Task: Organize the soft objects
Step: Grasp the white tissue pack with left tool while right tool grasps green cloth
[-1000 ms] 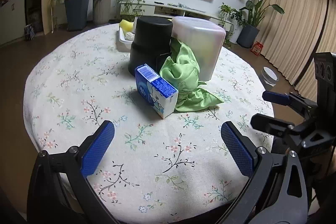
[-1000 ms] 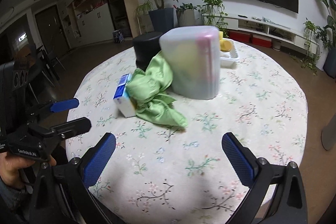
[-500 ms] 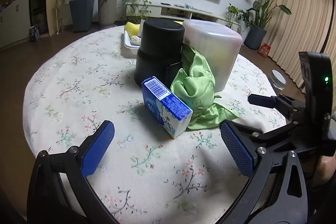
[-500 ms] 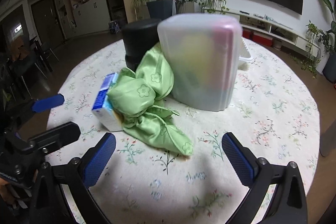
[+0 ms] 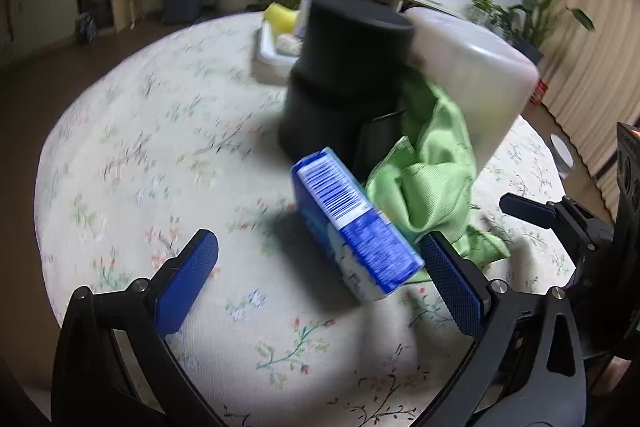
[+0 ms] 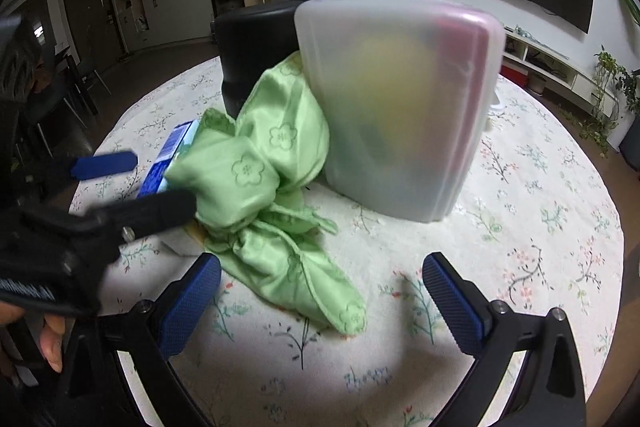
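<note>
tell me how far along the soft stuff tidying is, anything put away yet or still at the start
Near the start. Nothing looks tidied: the green cloth lies crumpled on the table against the frosted bin, beside the blue tissue pack. In hand: nothing. The left gripper is open around the pack's near end; the right gripper is open at the cloth's tip. Left: grasping both and putting them away.

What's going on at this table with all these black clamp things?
A person holds a two-finger gripper in each hand over a round, floral-clothed table. The left gripper is open, its fingers straddling a blue and white carton. The right gripper is open too, facing a crumpled green satin cloth that leans against a frosted plastic container. Nothing is gripped yet.
</note>
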{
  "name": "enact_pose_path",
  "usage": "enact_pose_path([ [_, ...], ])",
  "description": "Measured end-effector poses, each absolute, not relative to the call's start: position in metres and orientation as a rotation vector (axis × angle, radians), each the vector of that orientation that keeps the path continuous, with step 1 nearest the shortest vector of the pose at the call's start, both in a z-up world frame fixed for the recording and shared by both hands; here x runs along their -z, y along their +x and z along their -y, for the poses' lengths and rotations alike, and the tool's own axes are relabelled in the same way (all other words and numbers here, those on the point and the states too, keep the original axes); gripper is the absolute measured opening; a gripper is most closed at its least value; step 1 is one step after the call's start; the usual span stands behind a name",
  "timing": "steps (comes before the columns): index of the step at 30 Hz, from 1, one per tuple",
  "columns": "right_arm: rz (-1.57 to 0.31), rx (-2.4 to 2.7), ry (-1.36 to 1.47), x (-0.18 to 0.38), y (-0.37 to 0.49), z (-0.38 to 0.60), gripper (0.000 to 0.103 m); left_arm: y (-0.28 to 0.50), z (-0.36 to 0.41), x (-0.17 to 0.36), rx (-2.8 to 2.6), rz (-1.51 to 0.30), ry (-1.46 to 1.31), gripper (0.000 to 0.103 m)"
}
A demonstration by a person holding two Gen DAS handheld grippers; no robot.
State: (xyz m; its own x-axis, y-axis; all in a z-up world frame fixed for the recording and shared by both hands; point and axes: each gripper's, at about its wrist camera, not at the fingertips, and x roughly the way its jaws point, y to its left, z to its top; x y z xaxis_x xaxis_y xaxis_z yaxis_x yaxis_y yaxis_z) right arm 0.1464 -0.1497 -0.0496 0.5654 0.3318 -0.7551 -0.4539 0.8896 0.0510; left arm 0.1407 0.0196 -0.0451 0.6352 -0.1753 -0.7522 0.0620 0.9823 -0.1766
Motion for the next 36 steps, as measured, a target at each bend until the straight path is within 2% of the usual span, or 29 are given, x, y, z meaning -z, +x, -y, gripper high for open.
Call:
enact_pose_path([
  [7, -0.858, -0.470, -0.183, 0.051, 0.153, 0.137, 0.094, 0.138, -0.024, 0.050, 0.090, -0.872, -0.134, 0.101],
  [10, -0.862, -0.456, -0.169, 0.051, 0.154, 0.133, 0.089, 0.140, -0.023, 0.050, 0.104, -0.877, -0.148, 0.095],
  [14, -0.876, -0.451, -0.185, 0.053, 0.157, 0.125, 0.082, 0.150, -0.026, 0.059, 0.114, -0.947, -0.176, 0.097],
  [20, -0.896, -0.452, -0.193, 0.054, 0.162, 0.111, 0.081, 0.148, -0.033, 0.059, 0.054, -0.956, -0.174, 0.097],
  [25, -0.920, -0.445, -0.210, 0.061, 0.166, 0.103, 0.083, 0.146, -0.031, 0.061, 0.037, -0.957, -0.148, 0.098],
  [28, -0.929, -0.433, -0.202, 0.063, 0.168, 0.107, 0.090, 0.146, -0.031, 0.061, 0.036, -0.957, -0.150, 0.098],
  [30, -0.953, -0.406, -0.197, 0.067, 0.171, 0.109, 0.102, 0.148, -0.032, 0.061, 0.039, -0.961, -0.148, 0.099],
  [31, -0.962, -0.399, -0.195, 0.068, 0.172, 0.110, 0.103, 0.149, -0.032, 0.061, 0.039, -0.962, -0.149, 0.099],
  [36, -0.971, -0.390, -0.202, 0.067, 0.172, 0.111, 0.103, 0.148, -0.034, 0.060, 0.036, -0.951, -0.161, 0.099],
])
